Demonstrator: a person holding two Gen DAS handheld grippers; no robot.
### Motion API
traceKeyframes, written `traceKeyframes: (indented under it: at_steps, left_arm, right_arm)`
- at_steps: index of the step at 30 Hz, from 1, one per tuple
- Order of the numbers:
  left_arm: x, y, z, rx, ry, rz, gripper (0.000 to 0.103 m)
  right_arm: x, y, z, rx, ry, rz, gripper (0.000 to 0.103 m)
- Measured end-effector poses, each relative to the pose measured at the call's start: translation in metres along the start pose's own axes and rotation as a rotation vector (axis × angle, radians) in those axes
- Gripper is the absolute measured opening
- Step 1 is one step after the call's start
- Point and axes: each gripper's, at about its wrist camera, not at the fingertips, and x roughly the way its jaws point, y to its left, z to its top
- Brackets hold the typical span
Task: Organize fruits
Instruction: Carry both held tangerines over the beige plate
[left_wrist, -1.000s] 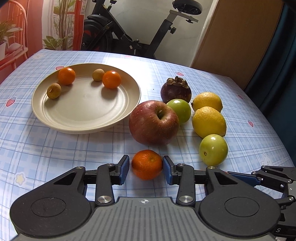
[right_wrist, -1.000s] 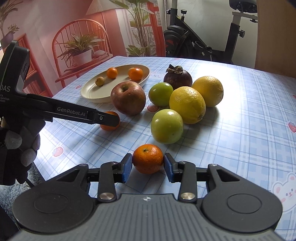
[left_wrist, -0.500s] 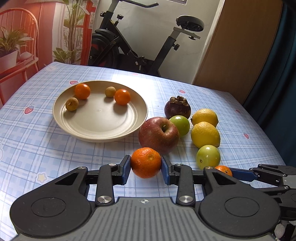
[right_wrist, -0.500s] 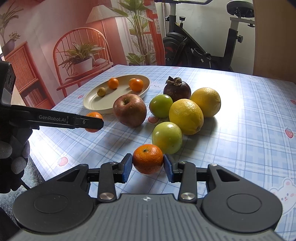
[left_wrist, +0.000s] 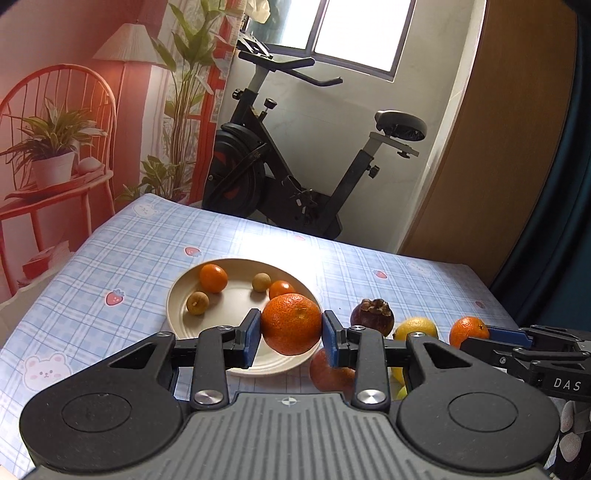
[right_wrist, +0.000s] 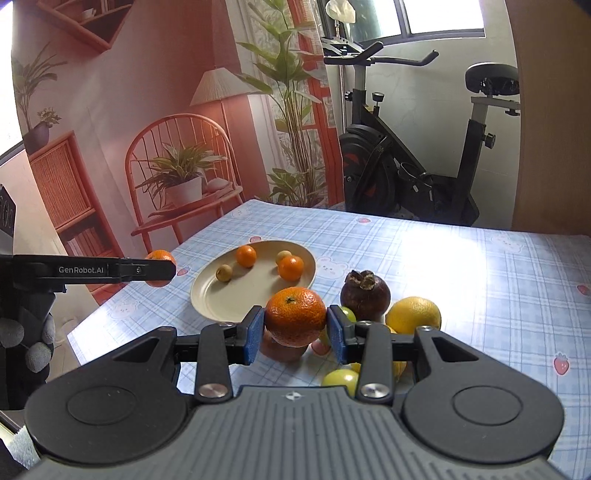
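My left gripper (left_wrist: 291, 334) pinches one mandarin (left_wrist: 291, 324); my right gripper (right_wrist: 295, 328) pinches another tangerine (right_wrist: 295, 316), both raised near the plate (right_wrist: 221, 299).

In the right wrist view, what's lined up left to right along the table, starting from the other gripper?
Left gripper holding a tangerine → plate → tangerine in the right gripper → mangosteen → lemon.
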Motion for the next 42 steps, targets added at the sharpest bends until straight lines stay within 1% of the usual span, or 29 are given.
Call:
traceKeyframes:
  at_steps: [4, 6, 9, 11, 14, 17, 20, 24, 28, 30, 33, 35, 38, 42]
  left_arm:
    - [0.003, 0.011, 0.027, -0.030, -0.033, 0.000, 0.037]
    - [0.009, 0.017, 0.038, -0.022, -0.039, 0.011, 0.037]
    - [0.019, 0.029, 0.049, -0.005, -0.017, 0.015, 0.037]
    - [0.028, 0.042, 0.051, -0.016, 0.011, 0.010, 0.037]
    - [0.043, 0.063, 0.047, -0.035, 0.062, 0.006, 0.037]
    - [0.062, 0.071, 0.039, -0.019, 0.111, 0.022, 0.037]
    - [0.082, 0.074, 0.033, 0.005, 0.149, 0.030, 0.037]
    - [0.103, 0.075, 0.028, 0.051, 0.187, 0.029, 0.037]
    - [0.123, 0.074, 0.023, 0.107, 0.256, 0.020, 0.037]
    - [0.132, 0.077, 0.022, 0.111, 0.289, 0.019, 0.037]
    - [0.143, 0.084, 0.021, 0.092, 0.342, 0.013, 0.037]
    - [0.145, 0.084, 0.018, 0.090, 0.367, 0.002, 0.037]
    - [0.151, 0.083, 0.014, 0.100, 0.387, -0.003, 0.037]
    - [0.155, 0.084, 0.010, 0.111, 0.401, 0.020, 0.037]
  right_arm:
    - [0.012, 0.002, 0.029, -0.022, -0.041, 0.022, 0.040]
    - [0.024, 0.003, 0.039, -0.026, -0.043, 0.030, 0.040]
    - [0.050, 0.007, 0.046, -0.076, -0.014, 0.032, 0.040]
    - [0.070, 0.007, 0.046, -0.115, 0.018, 0.027, 0.040]
    - [0.100, 0.002, 0.044, -0.106, 0.070, 0.043, 0.040]
    - [0.127, 0.002, 0.044, -0.122, 0.124, 0.053, 0.040]
    - [0.155, 0.001, 0.048, -0.111, 0.188, 0.084, 0.040]
    - [0.188, -0.001, 0.053, -0.100, 0.269, 0.105, 0.040]
    - [0.216, -0.007, 0.055, -0.076, 0.354, 0.117, 0.040]
    - [0.228, -0.010, 0.055, -0.064, 0.396, 0.125, 0.040]
    - [0.242, -0.011, 0.052, -0.050, 0.481, 0.148, 0.040]
    - [0.245, -0.009, 0.049, -0.069, 0.507, 0.143, 0.040]
    - [0.254, -0.010, 0.046, -0.066, 0.528, 0.130, 0.040]
    - [0.259, -0.010, 0.043, -0.072, 0.523, 0.110, 0.040]
